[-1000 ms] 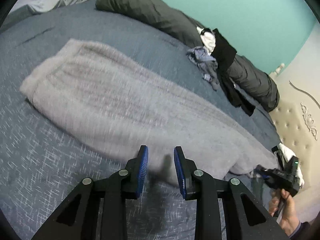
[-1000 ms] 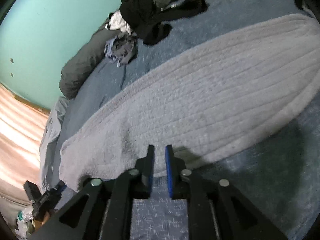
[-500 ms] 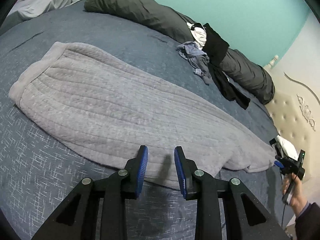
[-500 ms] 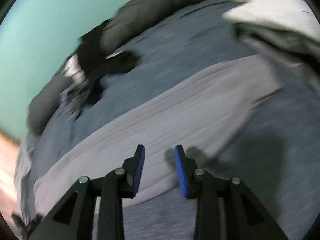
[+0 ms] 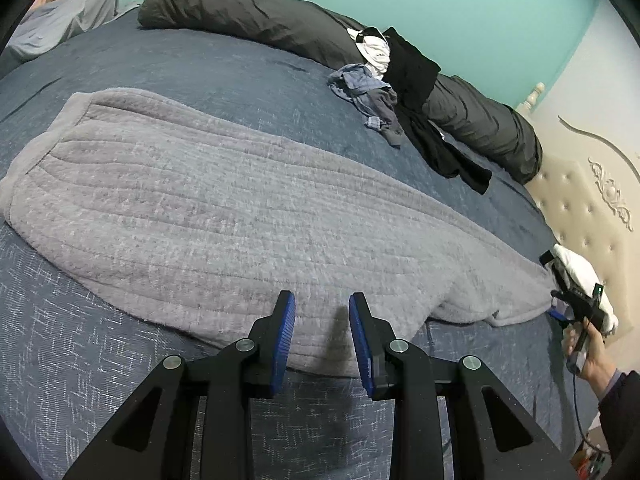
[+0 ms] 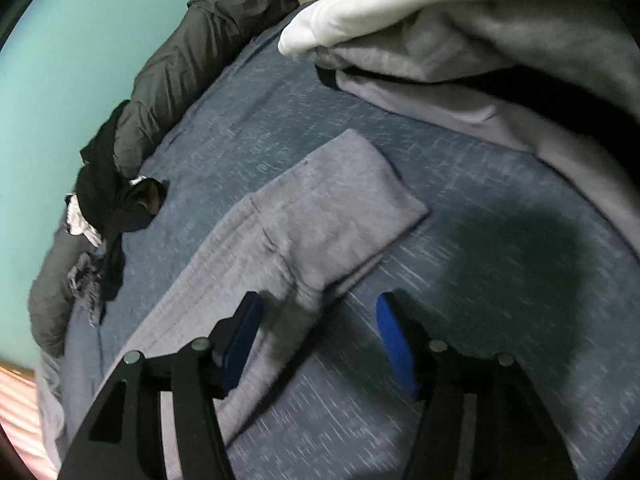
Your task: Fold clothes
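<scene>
Left gripper: the left gripper (image 5: 322,334) hovers over the near long edge of the grey garment, its blue pads (image 5: 285,336) a narrow gap apart with nothing between them.

Grey garment: a long ribbed grey garment (image 5: 240,216) lies flat and stretched across the blue bedspread (image 5: 80,352), its broad end at the left of the left wrist view and its narrow end tapering toward the right.

Clothes pile: beyond the garment, a crumpled blue-grey item (image 5: 368,98), a white piece (image 5: 374,46) and a black garment (image 5: 420,92) lie heaped against a dark grey bolster (image 5: 256,12) along the turquoise wall (image 5: 460,4).

Headboard: a cream tufted headboard (image 5: 580,208) stands at the right end of the bed.

Right gripper: the right gripper (image 6: 318,334), held in a person's hand (image 5: 588,354) at the garment's narrow end, hangs above that end's corner with its jaws opening; the cloth's edge lies below the gap, and the pads (image 6: 394,344) press on nothing.

Garment end, right wrist view: the narrow end (image 6: 332,204) lies flat on the bedspread (image 6: 500,280), a seam running along it toward the left finger.

Folded stack: white and grey fabric (image 6: 460,40) fills the upper right of the right wrist view, resting on the bedspread just beyond the garment's end.
</scene>
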The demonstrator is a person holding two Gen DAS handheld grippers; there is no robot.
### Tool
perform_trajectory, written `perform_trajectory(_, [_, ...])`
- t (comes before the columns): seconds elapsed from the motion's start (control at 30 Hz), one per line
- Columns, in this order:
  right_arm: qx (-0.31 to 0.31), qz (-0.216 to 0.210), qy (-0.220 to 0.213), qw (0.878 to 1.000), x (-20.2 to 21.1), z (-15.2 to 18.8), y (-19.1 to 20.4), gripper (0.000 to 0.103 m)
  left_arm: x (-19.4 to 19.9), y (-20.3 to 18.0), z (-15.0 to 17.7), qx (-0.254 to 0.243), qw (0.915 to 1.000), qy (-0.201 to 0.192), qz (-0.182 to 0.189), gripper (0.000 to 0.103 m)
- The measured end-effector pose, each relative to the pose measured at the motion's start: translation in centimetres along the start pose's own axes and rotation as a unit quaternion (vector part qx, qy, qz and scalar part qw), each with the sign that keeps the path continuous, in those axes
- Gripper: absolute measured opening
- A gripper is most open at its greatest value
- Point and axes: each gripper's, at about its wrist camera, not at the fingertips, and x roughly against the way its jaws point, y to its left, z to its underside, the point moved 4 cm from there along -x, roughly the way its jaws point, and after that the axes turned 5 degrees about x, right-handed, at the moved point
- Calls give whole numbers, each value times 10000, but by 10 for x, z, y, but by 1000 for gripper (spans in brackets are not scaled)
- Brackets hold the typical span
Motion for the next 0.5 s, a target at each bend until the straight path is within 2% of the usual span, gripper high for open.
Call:
perform_trajectory(0.27, [-70,37,30,10000,-23,-13,2,61,-4,0,1,-35,10000,27,-42,31])
perform_trajectory(0.33, [193,129,-23,9997,-22,-16,8,43,-4,1,1,-47,10000,24,-47,31])
perform_trajectory(0.37, [325,149,-94,9993,-19,-18,13,39,-5,1,1,-49,10000,23,-48,31])
perform_trajectory(0.4, [457,168,-165,9987,-17,-20,17,28,-5,1,1,-51,10000,26,-51,31])
perform_trajectory(0.43, [589,188,-236,9978,-14,-22,21,21,-5,1,1,-54,10000,27,-56,31])
perform_trajectory(0.5, [1009,317,-485,9932,-2,-28,36,18,-5,2,2,-64,10000,31,-66,31])
